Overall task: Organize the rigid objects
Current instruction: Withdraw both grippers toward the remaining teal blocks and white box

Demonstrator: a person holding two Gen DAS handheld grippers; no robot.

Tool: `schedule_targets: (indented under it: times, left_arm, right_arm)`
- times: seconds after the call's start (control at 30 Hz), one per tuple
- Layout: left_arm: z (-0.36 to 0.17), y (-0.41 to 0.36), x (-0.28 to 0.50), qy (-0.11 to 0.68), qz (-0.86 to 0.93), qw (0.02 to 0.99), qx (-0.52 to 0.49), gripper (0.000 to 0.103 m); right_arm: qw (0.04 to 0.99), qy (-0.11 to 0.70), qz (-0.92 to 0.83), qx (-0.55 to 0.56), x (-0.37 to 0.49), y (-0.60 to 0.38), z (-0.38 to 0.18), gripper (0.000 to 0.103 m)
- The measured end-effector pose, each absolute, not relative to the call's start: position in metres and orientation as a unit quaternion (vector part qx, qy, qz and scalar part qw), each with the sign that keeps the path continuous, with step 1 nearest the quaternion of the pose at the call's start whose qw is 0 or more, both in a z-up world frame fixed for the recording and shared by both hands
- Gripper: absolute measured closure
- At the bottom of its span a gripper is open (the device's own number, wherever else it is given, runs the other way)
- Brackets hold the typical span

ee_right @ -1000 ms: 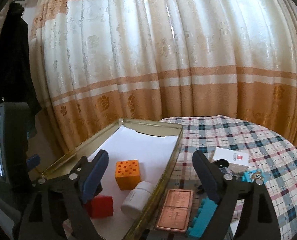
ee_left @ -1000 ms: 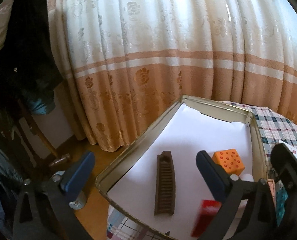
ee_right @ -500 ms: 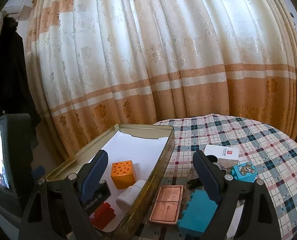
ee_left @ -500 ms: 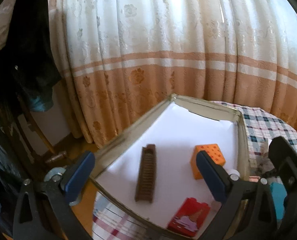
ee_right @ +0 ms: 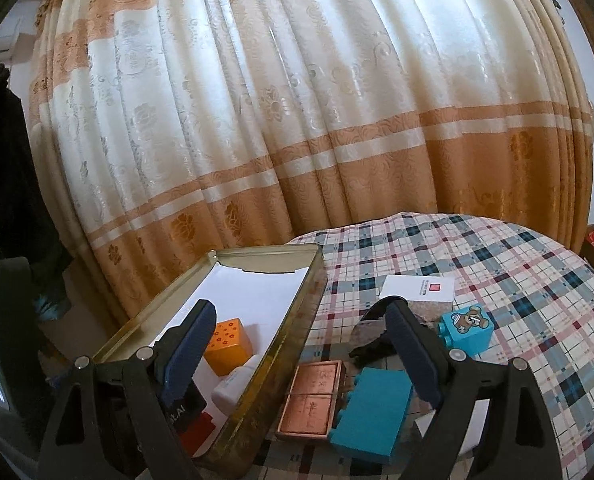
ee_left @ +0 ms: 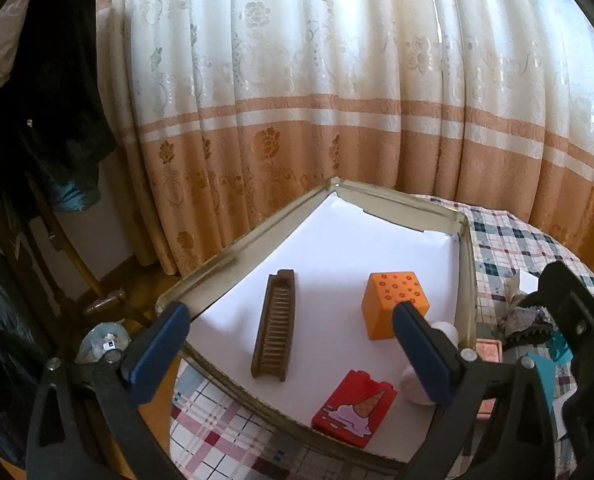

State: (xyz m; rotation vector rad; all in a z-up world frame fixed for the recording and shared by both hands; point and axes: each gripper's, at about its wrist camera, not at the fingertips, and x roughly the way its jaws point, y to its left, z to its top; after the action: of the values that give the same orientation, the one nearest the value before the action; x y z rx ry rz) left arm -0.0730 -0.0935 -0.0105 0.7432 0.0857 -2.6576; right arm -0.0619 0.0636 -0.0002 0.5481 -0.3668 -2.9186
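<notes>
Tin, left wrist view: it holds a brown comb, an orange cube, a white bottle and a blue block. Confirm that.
Not quite: the block in the tin is red, as the left wrist view shows. The comb, cube and bottle are as stated.

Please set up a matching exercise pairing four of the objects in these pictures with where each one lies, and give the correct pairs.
Things:
1. brown comb
2. red block
3. copper plate
4. bear block

Places:
A. on the checked cloth, just outside the tin's long wall
B. in the tin, lengthwise near its left wall in the left wrist view
C. on the checked cloth, right of the white card
D. in the tin, at its near end, picture side up

Pairs: 1-B, 2-D, 3-A, 4-C
</notes>
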Motion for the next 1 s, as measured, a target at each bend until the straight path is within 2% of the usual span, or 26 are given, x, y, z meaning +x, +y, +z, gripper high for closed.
schedule_targets:
  times: [0.17,0.43,0.73,1.0]
  left_arm:
    - [-0.010,-0.096,-0.072,0.038,-0.944,0.192,0.264,0.001]
    - [-0.010,-0.096,-0.064,0.048,-0.944,0.186,0.269,0.001]
    - [-0.011,-0.093,-0.056,0.054,-0.944,0.179,0.273,0.001]
    - [-0.009,-0.073,-0.050,0.007,-0.949,0.166,0.268,0.001]
  right_arm:
    - [0.066,-0.096,-0.977,0.179,-0.057,0.067,0.000,0.014]
    - [0.040,-0.133,-0.970,0.201,-0.052,0.106,-0.005,0.014]
    - [0.001,-0.117,-0.972,0.206,-0.040,0.139,-0.004,0.015]
    - [-0.029,-0.153,-0.959,0.236,-0.035,0.176,-0.010,0.015]
